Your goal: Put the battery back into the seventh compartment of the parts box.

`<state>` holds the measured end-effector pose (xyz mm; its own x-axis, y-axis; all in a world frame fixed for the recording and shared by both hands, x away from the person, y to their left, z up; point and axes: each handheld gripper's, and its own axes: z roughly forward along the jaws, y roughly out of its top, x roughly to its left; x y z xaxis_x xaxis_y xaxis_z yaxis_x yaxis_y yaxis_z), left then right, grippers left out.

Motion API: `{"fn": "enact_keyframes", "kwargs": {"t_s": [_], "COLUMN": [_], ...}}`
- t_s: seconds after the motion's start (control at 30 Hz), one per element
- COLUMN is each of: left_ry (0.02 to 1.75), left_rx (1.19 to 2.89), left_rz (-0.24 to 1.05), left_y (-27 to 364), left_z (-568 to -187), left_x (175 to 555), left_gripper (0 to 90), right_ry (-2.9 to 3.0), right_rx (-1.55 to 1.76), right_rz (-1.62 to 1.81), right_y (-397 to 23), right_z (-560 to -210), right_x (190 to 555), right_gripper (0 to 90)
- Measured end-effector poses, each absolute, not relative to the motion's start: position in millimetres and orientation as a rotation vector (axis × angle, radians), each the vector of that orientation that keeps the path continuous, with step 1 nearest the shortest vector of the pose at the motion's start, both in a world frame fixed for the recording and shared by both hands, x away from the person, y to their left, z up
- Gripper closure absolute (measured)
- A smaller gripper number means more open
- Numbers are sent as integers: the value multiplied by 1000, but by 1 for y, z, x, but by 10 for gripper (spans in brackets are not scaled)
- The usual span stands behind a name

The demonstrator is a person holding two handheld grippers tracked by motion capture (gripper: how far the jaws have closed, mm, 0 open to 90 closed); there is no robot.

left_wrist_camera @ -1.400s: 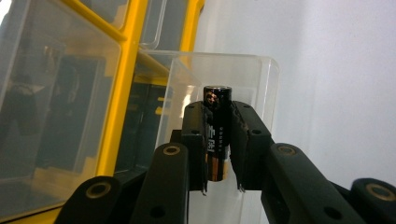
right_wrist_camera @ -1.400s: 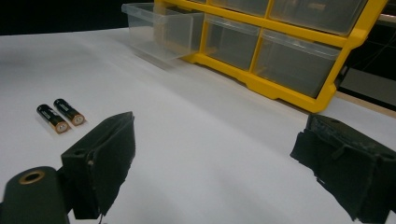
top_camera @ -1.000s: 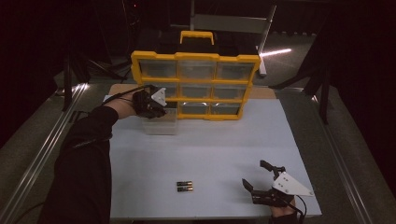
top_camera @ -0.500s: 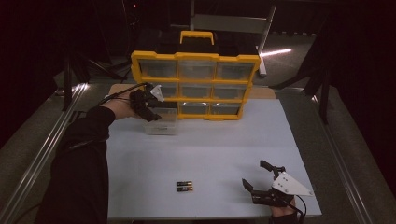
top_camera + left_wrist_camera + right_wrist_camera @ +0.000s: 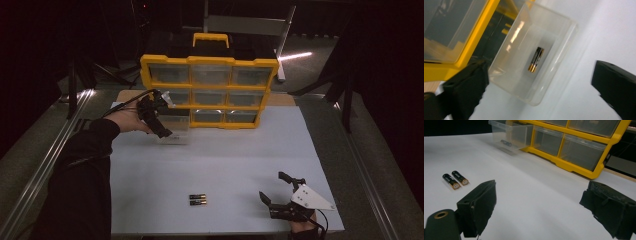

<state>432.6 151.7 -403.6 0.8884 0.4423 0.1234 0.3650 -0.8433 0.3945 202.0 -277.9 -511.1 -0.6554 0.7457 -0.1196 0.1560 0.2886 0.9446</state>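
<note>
The left gripper [image 5: 159,120] is hovering over a clear plastic drawer [image 5: 175,131] that is standing on the white table [image 5: 225,155] near its far left corner, just in front of the yellow organizer [image 5: 209,90]. Its jaws have just been opening and are now standing wide, one on each side of the drawer in the left gripper view, with nothing pressed between them. A single battery [image 5: 535,59] is lying flat on the floor of the clear plastic drawer [image 5: 531,52], roughly in its middle (its gold end is pointing toward the drawer's nearer wall in that view). The drawer is sitting beside the organizer's lower left compartment, whose slot is looking dark and open; whether drawer and frame are touching cannot be told. The right gripper [image 5: 281,196] is resting low by the near right corner of the table, its jaws spread wide and gripping nothing. Two more batteries [image 5: 197,199] are lying side by side, close together, near the middle of the near edge, well apart from the drawer and to the left of the right gripper.
</note>
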Motion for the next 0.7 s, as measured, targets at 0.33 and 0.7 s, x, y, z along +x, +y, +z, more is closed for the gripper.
{"fn": "enact_keyframes", "kwargs": {"t_s": [0.33,0.7], "left_ry": [538,498], "left_rx": [2628,2575], "left_rz": [257,210], "left_y": [148,151], "left_z": [-389,-381], "left_x": [413,394], "left_gripper": [0,0], "right_ry": [2010,2007], "right_rx": [801,800], "right_rz": [1374,1374], "right_y": [-277,-277], "right_z": [-512,-510], "right_x": [202,202], "right_gripper": [103,103]}}
